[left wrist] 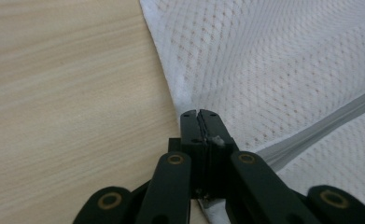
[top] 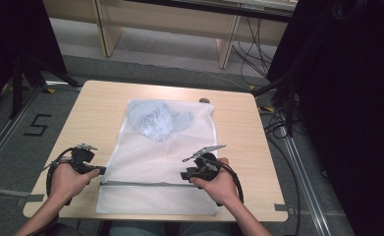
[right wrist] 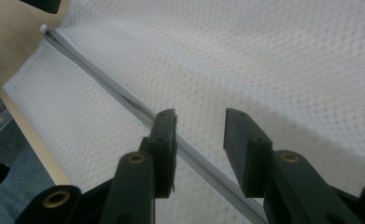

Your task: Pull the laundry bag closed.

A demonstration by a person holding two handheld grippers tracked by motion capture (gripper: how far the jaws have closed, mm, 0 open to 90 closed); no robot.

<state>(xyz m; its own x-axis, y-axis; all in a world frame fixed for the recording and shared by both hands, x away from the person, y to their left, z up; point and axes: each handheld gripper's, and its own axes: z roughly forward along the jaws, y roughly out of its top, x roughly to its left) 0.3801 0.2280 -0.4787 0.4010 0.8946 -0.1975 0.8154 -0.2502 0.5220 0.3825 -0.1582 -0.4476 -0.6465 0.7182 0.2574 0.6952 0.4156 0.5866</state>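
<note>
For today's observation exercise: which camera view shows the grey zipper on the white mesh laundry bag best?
The high view: the grey zipper runs whole across the white mesh laundry bag. The right gripper view shows a long close stretch; the left gripper view just a short piece.

A white mesh bag lies on the table, with the left gripper and right gripper at its zipper.

This looks like a lab or recording studio rather than a home. A small wooden surface stands on grey carpet between black curtains and tripod legs, with loose cables trailing about. Floor rails and a taped number five mark the station.
</note>
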